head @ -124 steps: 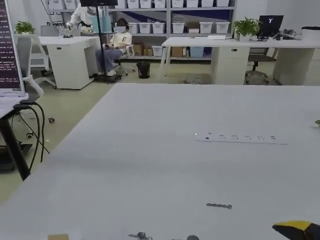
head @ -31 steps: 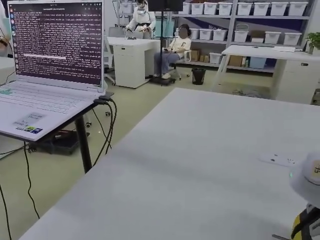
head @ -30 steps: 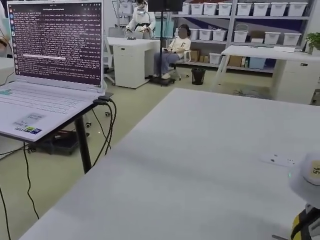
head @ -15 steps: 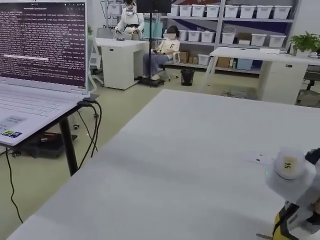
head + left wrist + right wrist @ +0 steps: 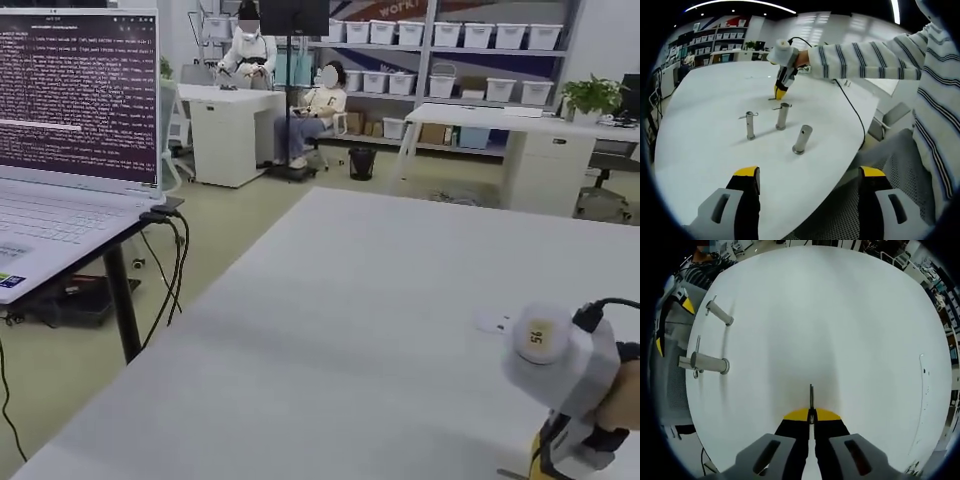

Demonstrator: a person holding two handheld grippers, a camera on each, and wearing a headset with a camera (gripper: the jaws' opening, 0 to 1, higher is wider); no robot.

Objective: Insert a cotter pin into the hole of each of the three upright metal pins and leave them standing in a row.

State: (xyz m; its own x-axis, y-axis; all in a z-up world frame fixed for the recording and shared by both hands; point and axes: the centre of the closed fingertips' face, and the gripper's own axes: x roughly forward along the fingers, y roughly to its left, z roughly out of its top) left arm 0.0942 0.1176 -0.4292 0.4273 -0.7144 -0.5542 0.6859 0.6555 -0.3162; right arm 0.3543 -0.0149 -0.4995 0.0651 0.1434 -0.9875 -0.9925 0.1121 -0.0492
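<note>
Three upright metal pins stand in the left gripper view: a left pin [image 5: 750, 125] and a middle pin [image 5: 782, 116], each with a cotter pin through its top, and a nearer pin [image 5: 802, 139] with a plain top. My left gripper [image 5: 810, 175] hangs open in front of them, well short of them. Beyond the pins, my right gripper [image 5: 780, 90] points down at the table. In its own view the right gripper [image 5: 811, 416] is shut on a thin cotter pin [image 5: 811, 395], with two pins [image 5: 707, 363] off to the left. In the head view the right gripper [image 5: 548, 458] is at the bottom right.
A laptop [image 5: 70, 120] stands on a stand left of the white table [image 5: 360, 330]. A white power strip [image 5: 493, 321] lies behind the right gripper. A mesh chair [image 5: 840, 220] sits at the table's near edge. People sit at desks far back.
The head camera swung left and back. The right gripper has come further into view at the bottom right and dropped toward the table where the loose cotter pin lay.
</note>
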